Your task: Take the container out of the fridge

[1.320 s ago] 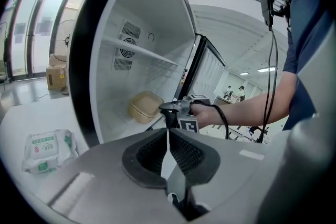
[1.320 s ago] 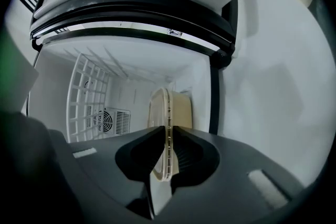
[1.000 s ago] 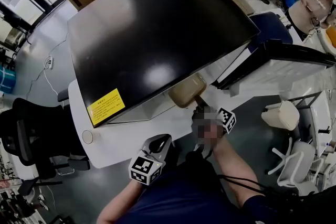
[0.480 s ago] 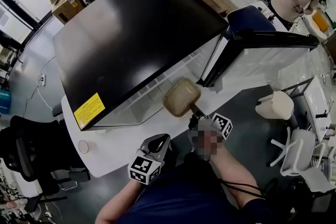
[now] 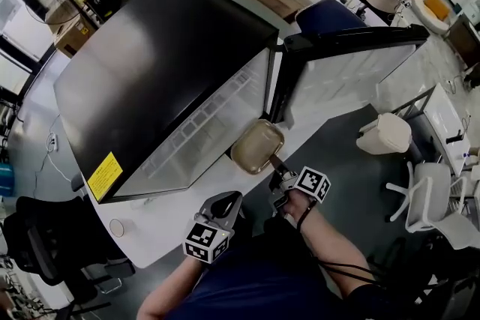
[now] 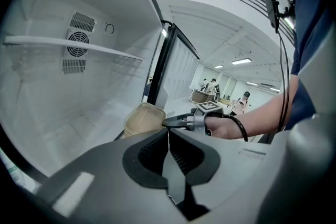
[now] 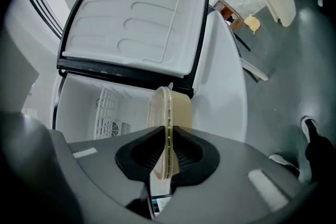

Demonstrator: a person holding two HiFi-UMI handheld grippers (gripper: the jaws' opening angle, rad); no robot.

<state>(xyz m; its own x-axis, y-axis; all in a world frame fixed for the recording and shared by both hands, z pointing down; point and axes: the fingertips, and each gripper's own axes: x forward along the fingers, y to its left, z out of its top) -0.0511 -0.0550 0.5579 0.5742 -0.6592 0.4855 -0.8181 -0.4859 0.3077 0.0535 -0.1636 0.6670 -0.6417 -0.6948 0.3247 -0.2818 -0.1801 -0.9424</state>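
Just outside the fridge (image 5: 165, 71), the right hand-held gripper (image 5: 274, 165) clamps the container's (image 5: 257, 147) rim. The left hand-held gripper (image 5: 232, 198) is closed, empty.

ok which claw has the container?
The right claw, clamped on the rim of the tan container in front of the open fridge. The left claw is shut on nothing.

Beige rounded container (image 5: 257, 147) (rim in right gripper (image 5: 273, 161)) before the open fridge (image 5: 165, 71).
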